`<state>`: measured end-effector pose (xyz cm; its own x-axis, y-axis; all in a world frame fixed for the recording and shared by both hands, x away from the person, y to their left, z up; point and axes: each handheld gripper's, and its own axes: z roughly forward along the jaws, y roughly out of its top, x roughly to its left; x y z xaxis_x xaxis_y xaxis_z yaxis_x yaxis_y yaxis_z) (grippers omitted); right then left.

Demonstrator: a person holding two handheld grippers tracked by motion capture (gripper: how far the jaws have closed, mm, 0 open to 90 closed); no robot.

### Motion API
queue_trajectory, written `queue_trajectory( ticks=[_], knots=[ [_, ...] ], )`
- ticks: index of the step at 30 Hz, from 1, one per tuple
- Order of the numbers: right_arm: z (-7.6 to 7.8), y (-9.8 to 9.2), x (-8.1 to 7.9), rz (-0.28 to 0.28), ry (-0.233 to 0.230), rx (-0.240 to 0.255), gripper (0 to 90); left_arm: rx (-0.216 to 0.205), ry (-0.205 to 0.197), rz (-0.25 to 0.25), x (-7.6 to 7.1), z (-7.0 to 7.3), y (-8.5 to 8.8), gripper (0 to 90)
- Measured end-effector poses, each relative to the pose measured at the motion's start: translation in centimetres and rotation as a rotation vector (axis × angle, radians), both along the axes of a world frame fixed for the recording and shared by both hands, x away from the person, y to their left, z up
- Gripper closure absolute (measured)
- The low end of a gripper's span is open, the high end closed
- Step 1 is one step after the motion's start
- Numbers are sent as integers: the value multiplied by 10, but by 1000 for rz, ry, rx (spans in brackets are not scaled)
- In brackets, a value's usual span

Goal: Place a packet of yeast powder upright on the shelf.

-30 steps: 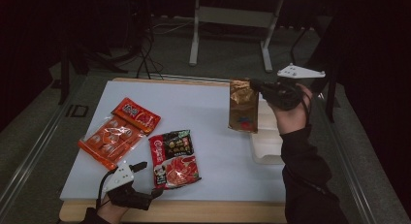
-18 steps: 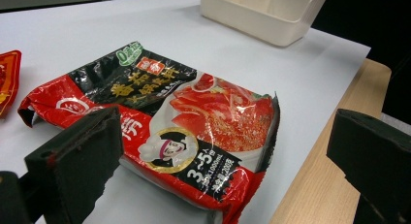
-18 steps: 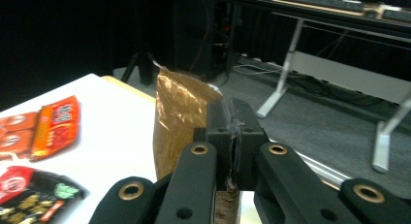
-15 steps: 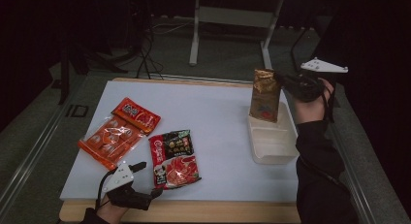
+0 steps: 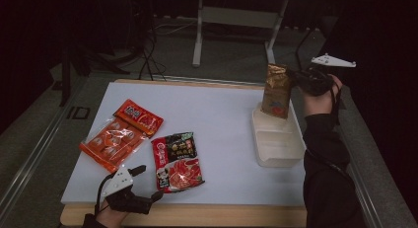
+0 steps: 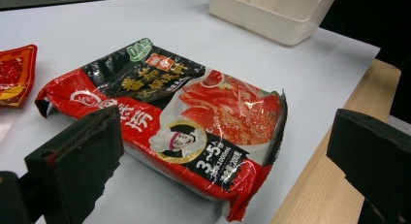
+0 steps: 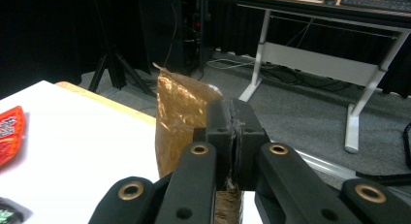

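My right gripper (image 5: 298,81) is shut on the top edge of a gold-brown pouch (image 5: 276,91). The pouch hangs upright over the far end of a white divided tray (image 5: 283,150) at the table's right side. In the right gripper view the jaws (image 7: 235,122) are pressed together on the pouch (image 7: 177,110). My left gripper (image 5: 149,182) rests open at the front left edge of the table. Just ahead of it lies a red and black food packet (image 5: 176,160), which appears flat beyond the two wide-apart jaws (image 6: 225,151) as the packet (image 6: 194,117), not touched.
Two orange-red packets (image 5: 112,142) (image 5: 139,117) lie on the white tabletop's (image 5: 217,114) left half. The tray (image 6: 271,15) stands far off in the left gripper view. A wooden rim (image 5: 197,214) runs along the front. Desk legs and cables stand on the floor behind.
My right gripper has carried the gold pouch to the right, from over the table's surface to above the tray's far end. The left gripper has stayed put.
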<state>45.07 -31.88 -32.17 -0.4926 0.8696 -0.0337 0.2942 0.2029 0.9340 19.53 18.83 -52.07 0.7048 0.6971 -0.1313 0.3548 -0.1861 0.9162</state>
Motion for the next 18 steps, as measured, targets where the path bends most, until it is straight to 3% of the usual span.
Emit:
queue_trajectory(
  ticks=[4, 10, 15, 18],
  knots=[
    [-11, -3, 14, -23, -2, 22, 879, 0, 5, 14, -1, -1, 2, 0],
    [-26, -5, 30, -42, -1, 15, 876, -2, 7, 25, -2, -1, 5, 0],
    [-39, -3, 38, -4, -3, -31, 871, -4, 10, 29, -3, -1, 5, 1],
    [-46, 0, 40, 31, 12, -10, 870, -3, 10, 29, -3, -1, 6, 0]
  ],
)
